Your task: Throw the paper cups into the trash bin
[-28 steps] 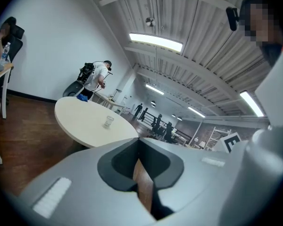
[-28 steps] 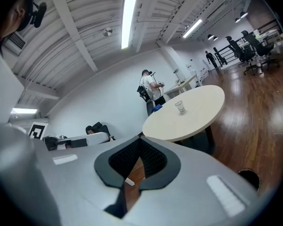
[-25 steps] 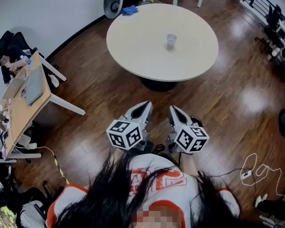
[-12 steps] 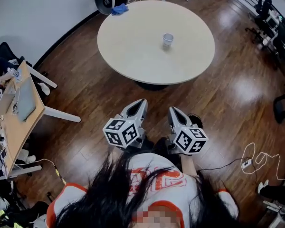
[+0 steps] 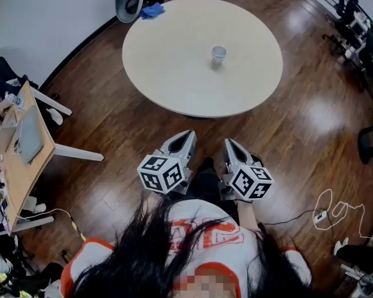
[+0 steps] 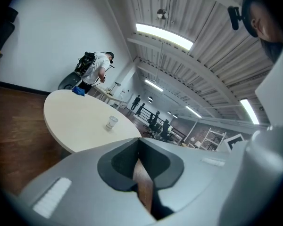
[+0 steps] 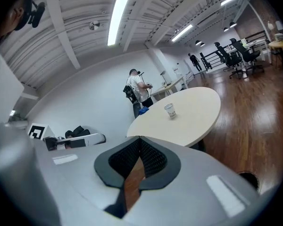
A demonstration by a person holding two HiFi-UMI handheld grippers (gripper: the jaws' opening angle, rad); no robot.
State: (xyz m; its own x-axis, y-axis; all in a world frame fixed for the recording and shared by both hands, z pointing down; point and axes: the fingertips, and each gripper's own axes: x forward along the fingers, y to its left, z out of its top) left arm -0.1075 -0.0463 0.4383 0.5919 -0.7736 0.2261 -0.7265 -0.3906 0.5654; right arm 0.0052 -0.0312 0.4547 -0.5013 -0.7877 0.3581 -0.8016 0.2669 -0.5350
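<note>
The left hand-held gripper [image 5: 185,139] and right hand-held gripper [image 5: 230,144] have their jaws pressed together, empty. Well ahead of both, a paper cup [image 5: 218,55] stands upright on the round worktop [image 5: 168,67]. It is likely light, thin-walled and crushable, so a gentle mid-wall pinch suits it.

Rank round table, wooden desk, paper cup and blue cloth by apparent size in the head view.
Largest: round table.
Then: wooden desk, partly cropped.
Last: paper cup and blue cloth look alike; unranked.
</note>
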